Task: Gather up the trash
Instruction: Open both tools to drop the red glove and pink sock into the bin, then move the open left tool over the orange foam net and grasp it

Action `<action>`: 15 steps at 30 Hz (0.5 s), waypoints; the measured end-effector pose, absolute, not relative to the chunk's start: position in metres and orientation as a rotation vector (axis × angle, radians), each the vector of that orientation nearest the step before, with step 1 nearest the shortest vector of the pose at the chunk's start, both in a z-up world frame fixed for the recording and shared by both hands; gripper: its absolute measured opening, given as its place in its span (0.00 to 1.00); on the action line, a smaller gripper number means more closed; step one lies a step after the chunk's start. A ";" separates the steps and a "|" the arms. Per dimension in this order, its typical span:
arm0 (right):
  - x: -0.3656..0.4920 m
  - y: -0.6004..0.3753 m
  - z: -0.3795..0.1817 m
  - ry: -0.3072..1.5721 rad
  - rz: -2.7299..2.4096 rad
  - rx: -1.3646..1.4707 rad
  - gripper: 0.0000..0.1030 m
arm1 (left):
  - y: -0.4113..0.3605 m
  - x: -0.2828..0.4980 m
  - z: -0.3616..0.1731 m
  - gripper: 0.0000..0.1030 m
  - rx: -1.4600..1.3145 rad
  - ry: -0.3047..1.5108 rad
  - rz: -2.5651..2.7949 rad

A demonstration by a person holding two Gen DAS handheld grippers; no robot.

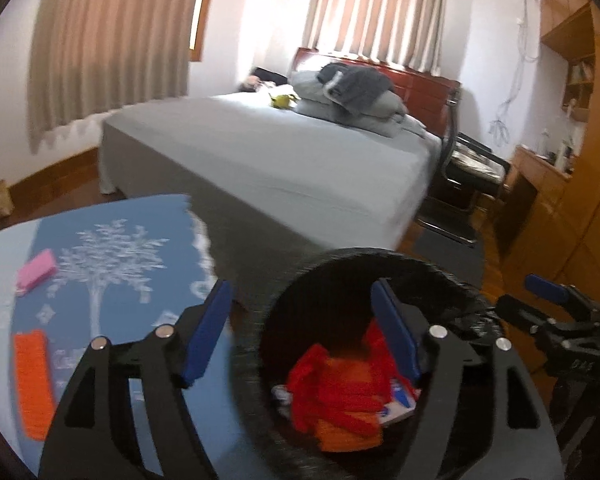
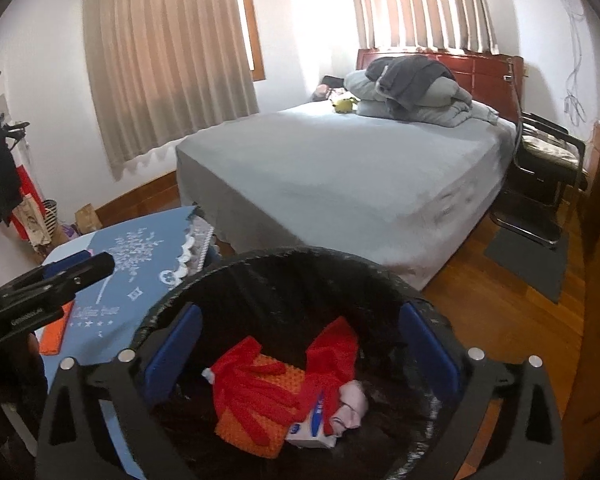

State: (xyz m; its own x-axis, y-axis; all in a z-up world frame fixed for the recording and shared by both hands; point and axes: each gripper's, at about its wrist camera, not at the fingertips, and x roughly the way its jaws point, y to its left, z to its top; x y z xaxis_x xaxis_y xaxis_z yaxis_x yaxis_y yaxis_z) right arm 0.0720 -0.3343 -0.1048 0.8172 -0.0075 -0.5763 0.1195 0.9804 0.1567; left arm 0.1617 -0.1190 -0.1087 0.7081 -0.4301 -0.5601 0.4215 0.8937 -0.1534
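Observation:
A black-lined trash bin (image 1: 340, 264) (image 2: 300, 258) stands beside the blue table. In it lie a red glove (image 2: 260, 384) (image 1: 332, 380), an orange knitted cloth (image 2: 244, 432), a white and blue carton (image 2: 312, 428) and a pink wad (image 2: 352, 404). My left gripper (image 1: 304, 336) is open and empty, its right finger over the bin, its left finger over the table edge. My right gripper (image 2: 300, 352) is open and empty above the bin. On the table (image 1: 140, 216) lie a pink item (image 1: 36, 272) and an orange cloth (image 1: 32, 384) (image 2: 54, 336).
A bed (image 1: 280, 160) (image 2: 360, 176) with folded bedding stands behind the bin. A black chair (image 2: 548, 168) and a dark mat (image 2: 528, 256) are on the wooden floor to the right. Wooden cabinets (image 1: 560, 200) line the right. Bags (image 2: 32, 216) sit by the left wall.

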 end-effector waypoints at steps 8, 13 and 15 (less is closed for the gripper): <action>0.094 -0.285 -0.103 0.618 0.037 0.189 0.94 | -0.039 0.157 -0.104 0.77 -0.003 0.603 -0.275; 0.112 -0.239 -0.103 0.619 0.124 0.165 0.94 | 0.022 0.160 -0.113 0.77 -0.021 0.621 -0.126; 0.123 -0.218 -0.105 0.620 0.165 0.151 0.94 | 0.042 0.161 -0.115 0.77 -0.026 0.625 -0.082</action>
State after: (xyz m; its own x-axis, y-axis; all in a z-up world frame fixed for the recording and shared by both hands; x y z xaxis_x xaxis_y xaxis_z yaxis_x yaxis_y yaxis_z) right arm 0.1226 -0.2175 -0.1045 0.8017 0.1984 -0.5638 -0.1080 0.9759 0.1898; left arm 0.1610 0.0418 -0.1152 0.8081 -0.0845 -0.5829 0.0686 0.9964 -0.0495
